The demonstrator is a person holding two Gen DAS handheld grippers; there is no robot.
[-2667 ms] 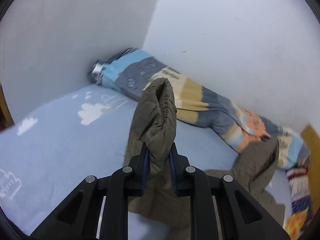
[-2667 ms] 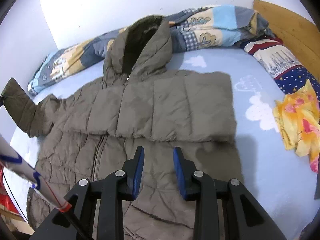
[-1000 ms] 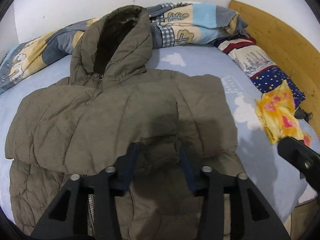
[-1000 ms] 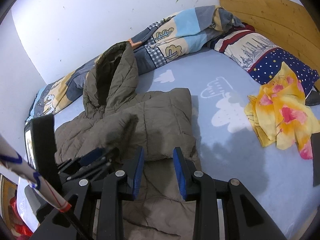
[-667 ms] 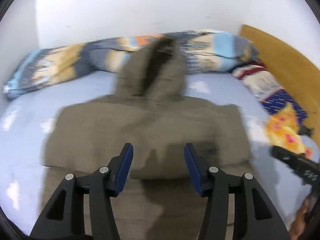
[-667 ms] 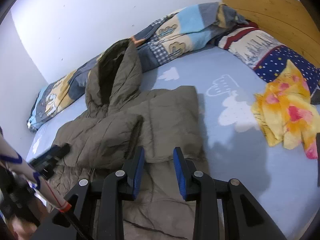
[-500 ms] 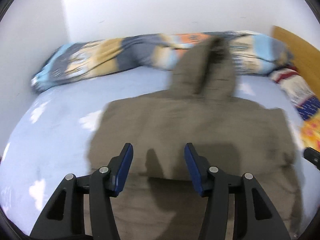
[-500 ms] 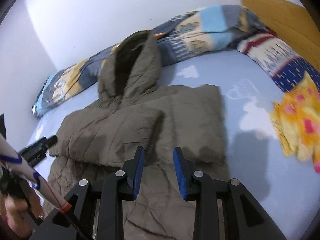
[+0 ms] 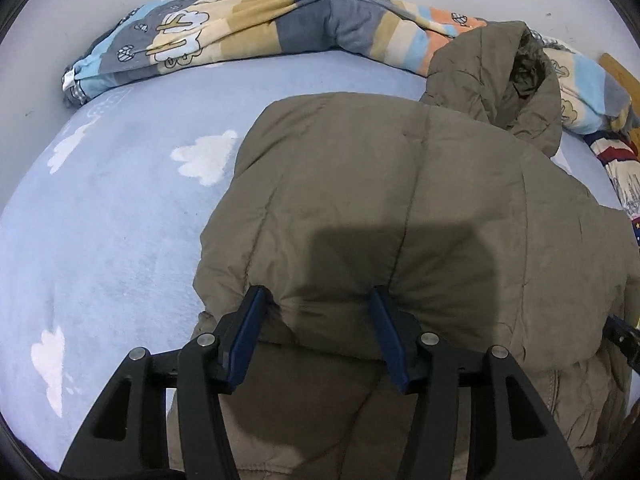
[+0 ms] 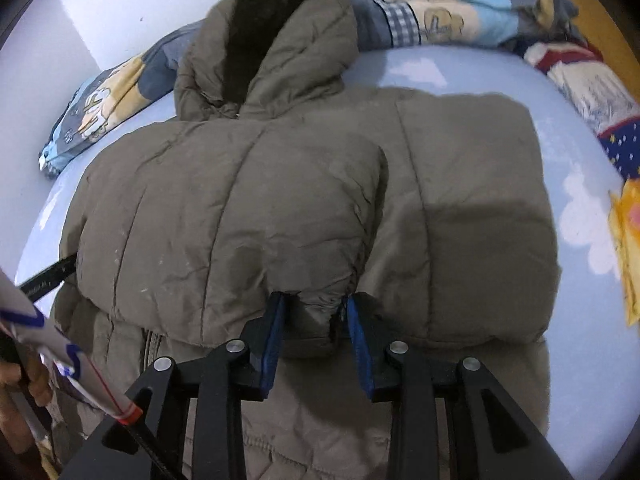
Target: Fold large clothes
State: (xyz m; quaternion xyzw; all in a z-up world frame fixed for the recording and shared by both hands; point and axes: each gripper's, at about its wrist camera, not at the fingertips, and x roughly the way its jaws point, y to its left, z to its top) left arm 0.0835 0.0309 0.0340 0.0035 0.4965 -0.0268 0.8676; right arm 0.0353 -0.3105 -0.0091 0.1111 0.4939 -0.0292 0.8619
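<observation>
Across the middle of the bed [image 9: 100,220], olive puffer jacket [image 10: 280,200] lying front-up, hood [image 10: 280,40] toward the far edge against the rolled patterned quilt [image 9: 260,36]. Both sleeves folded in over the chest, one overlapping the other.

Left hand-held gripper [image 9: 316,320]: jaws wide apart, straddling the near fold of the left sleeve, pads beside the fabric but not pinching. Right hand-held gripper [image 10: 314,320]: jaws also parted, a bunched cuff [image 10: 320,300] sitting between the blue pads; not clamped as far as visible.

Step in hand, by judgement: sleeves done, setting up for the lengthwise fold. Next move probably calls for a firm hold on the lower hem or on the sleeve-and-body layers at both sides together, then carrying hem up toward the hood. Padding thick and springy, likely to slide or puff open unless several layers taken at once.

Hard to make out:
- Hem and lower body cut off beneath both grippers at the near edge of the bed.
- Zip visible only as a short run at lower left of the right view.
- Yellow floral cloth [image 10: 628,248] cropped at the right edge of the bed.
- Dark-starred pillow [image 10: 616,148] partly seen, near the wooden headboard [image 10: 592,12].
- Whether pads actually touch fabric: not certain.
</observation>
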